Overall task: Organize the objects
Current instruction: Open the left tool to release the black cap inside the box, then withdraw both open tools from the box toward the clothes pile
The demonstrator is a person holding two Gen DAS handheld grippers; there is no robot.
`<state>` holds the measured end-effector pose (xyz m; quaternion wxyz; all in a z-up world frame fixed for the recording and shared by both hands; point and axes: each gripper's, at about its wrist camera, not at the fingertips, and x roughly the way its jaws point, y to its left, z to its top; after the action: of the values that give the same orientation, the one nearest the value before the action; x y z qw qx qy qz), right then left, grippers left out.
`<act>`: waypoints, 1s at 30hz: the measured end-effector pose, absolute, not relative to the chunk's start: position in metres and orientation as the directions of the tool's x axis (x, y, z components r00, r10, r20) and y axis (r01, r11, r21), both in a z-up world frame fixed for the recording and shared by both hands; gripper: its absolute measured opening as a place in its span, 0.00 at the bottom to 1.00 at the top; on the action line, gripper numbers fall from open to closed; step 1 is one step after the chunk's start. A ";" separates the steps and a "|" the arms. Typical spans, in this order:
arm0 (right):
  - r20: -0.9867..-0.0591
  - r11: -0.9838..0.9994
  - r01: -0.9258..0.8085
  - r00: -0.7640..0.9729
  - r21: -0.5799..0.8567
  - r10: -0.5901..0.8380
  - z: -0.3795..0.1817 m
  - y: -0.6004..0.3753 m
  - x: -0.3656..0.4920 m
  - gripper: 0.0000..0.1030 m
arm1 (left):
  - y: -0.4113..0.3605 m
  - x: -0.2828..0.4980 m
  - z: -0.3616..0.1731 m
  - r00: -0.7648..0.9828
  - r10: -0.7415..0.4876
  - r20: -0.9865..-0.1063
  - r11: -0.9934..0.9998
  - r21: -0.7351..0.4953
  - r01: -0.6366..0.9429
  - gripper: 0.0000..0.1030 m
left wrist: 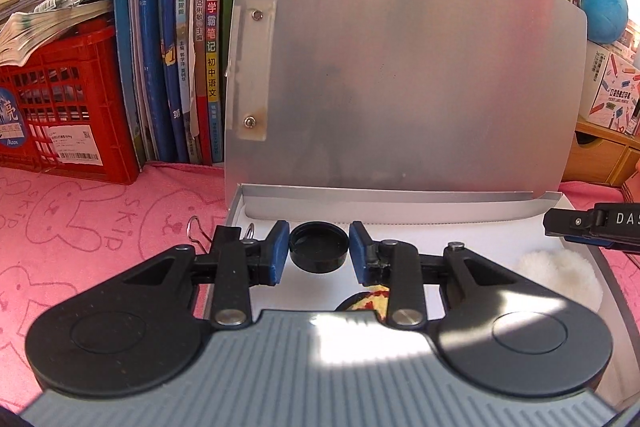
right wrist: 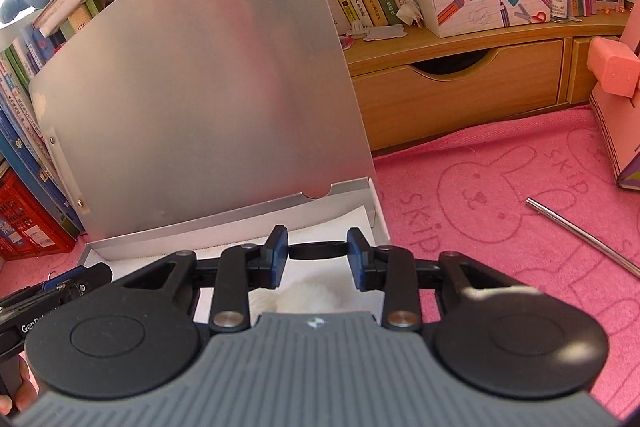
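Round black plastic cap (left wrist: 318,253) pinched between blue pads of left gripper (left wrist: 319,254), above white floor of open shallow box (left wrist: 400,239).
Right gripper (right wrist: 317,251) clamped on thin flat black disc (right wrist: 317,251), seen edge-on, over same box (right wrist: 380,223).
Silver box lid (left wrist: 400,75) upright behind.
White fluffy puff (left wrist: 560,275) inside box, right side.
Wire binder clip (left wrist: 196,233) just left of box on pink bunny-print cloth (left wrist: 80,227).
Metal rod (right wrist: 584,237) on cloth, well right.
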<state>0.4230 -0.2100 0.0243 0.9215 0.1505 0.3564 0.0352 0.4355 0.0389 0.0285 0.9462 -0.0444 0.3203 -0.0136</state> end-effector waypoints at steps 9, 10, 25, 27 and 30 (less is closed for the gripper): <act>-0.654 0.954 0.035 0.736 0.297 0.177 0.016 -0.205 0.425 0.55 | 0.041 0.436 0.023 0.788 -0.077 -0.611 0.993 -0.117 0.007 0.42; -0.651 0.953 0.038 0.739 0.300 0.175 0.015 -0.206 0.425 0.58 | 0.041 0.435 0.023 0.790 -0.071 -0.608 0.994 -0.113 0.003 0.49; -0.579 0.945 0.002 0.791 0.328 0.199 0.061 -0.219 0.375 0.76 | 0.028 0.382 0.066 0.832 -0.110 -0.544 0.991 -0.127 0.049 0.76; -0.563 0.944 -0.011 0.800 0.328 0.205 0.071 -0.221 0.363 0.79 | 0.025 0.368 0.077 0.837 -0.123 -0.534 0.989 -0.133 0.060 0.77; -0.544 0.945 -0.032 0.811 0.325 0.215 0.083 -0.223 0.344 0.81 | 0.022 0.347 0.090 0.843 -0.141 -0.519 0.988 -0.134 0.083 0.77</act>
<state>0.3441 -0.2232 0.0833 0.9394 0.1520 0.3000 0.0657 0.3474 0.0223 0.0900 0.9585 -0.0530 0.2741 -0.0585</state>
